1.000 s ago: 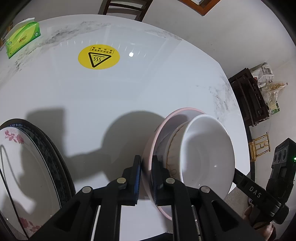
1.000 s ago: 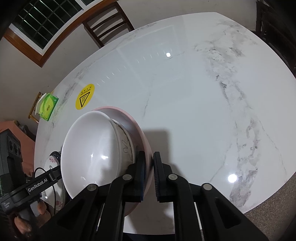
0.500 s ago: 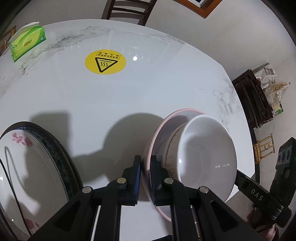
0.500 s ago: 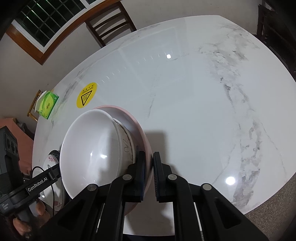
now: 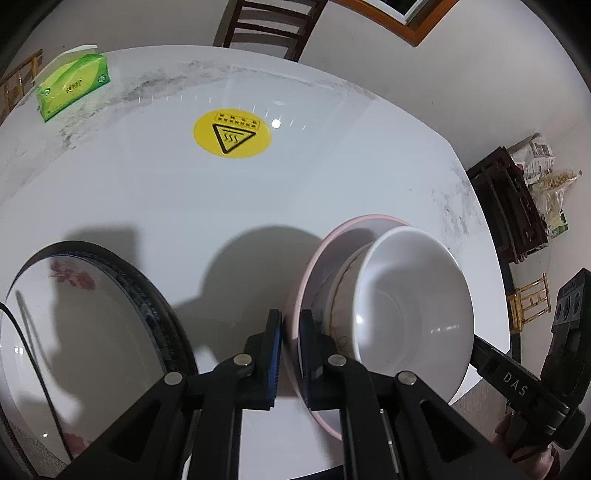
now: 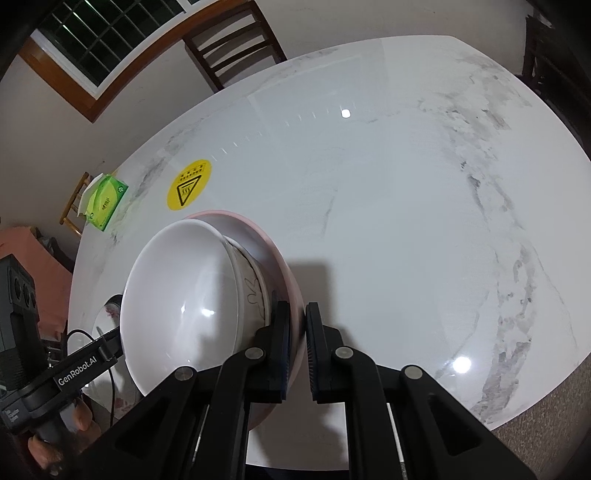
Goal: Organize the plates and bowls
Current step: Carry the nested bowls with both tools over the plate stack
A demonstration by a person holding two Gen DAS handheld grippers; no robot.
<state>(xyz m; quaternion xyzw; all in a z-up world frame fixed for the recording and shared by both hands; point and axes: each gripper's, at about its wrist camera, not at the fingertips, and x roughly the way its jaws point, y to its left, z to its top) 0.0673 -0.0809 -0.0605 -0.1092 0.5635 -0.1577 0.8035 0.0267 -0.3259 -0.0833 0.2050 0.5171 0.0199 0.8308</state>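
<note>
A pink plate [image 5: 314, 266] carries two nested bowls, a patterned bowl [image 5: 338, 295] below and a plain white bowl [image 5: 413, 314] on top. The stack hangs tilted above the marble table [image 5: 147, 206], casting a shadow on it. My left gripper [image 5: 290, 317] is shut on the plate's near rim. My right gripper [image 6: 297, 308] is shut on the opposite rim of the pink plate [image 6: 275, 254], with the white bowl [image 6: 177, 295] to its left. Each gripper's body shows in the other's view. A flowered plate [image 5: 74, 332] with a dark rim lies on the table to the left.
A green tissue box [image 5: 70, 88] sits at the table's far left edge, and a yellow warning sticker [image 5: 232, 136] marks the middle. A wooden chair [image 5: 269, 26] stands beyond the table. A dark wooden rack [image 5: 509, 206] stands off the right edge.
In the left wrist view the table, sticker and tissue box have slid lower and to the right as that gripper rose a little with the plate. Both grips hold as before.
</note>
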